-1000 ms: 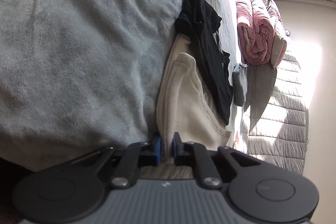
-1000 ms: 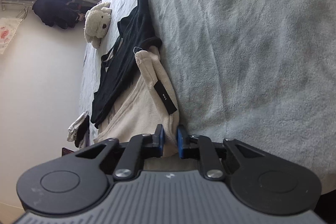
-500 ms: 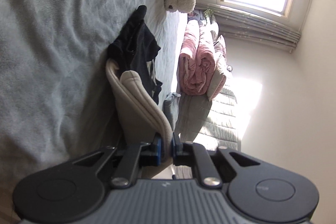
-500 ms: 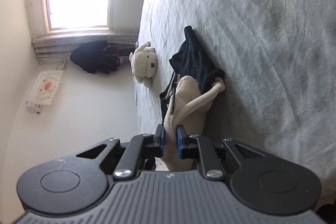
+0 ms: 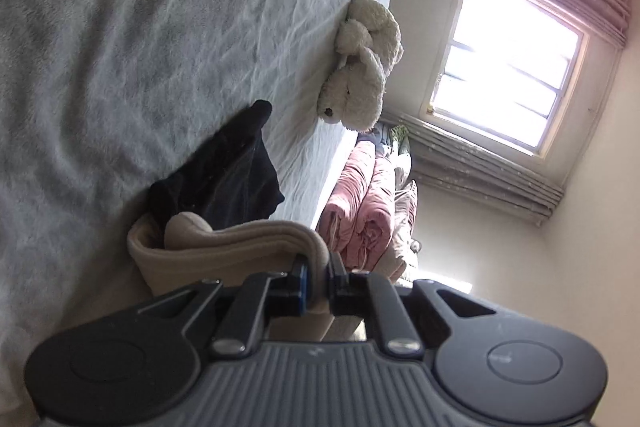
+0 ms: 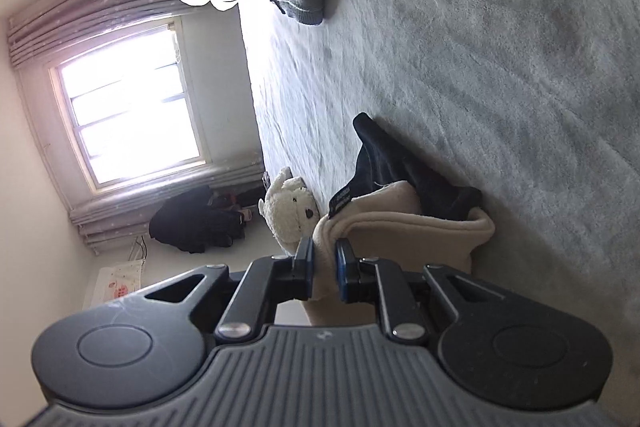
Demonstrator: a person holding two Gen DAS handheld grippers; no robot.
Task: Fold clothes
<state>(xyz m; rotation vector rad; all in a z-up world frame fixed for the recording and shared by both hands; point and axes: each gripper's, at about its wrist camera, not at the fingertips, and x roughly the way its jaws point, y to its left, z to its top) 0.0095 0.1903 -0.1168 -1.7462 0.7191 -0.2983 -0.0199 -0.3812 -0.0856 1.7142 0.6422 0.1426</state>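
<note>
A beige garment [image 5: 224,243] is pinched by the left hand-held gripper [image 5: 318,285] and the right hand-held gripper [image 6: 324,273], lifted off the grey bed [image 5: 120,27]. A black garment [image 5: 228,179] is draped on its far end; a plush toy [image 5: 360,67] lies at the bed's edge beyond.

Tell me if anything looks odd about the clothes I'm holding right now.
One thing: a black garment lies on the far end of the beige garment that the left tool and right tool both grip, so it may get folded in. A black tag also sticks out near the right tool.
</note>
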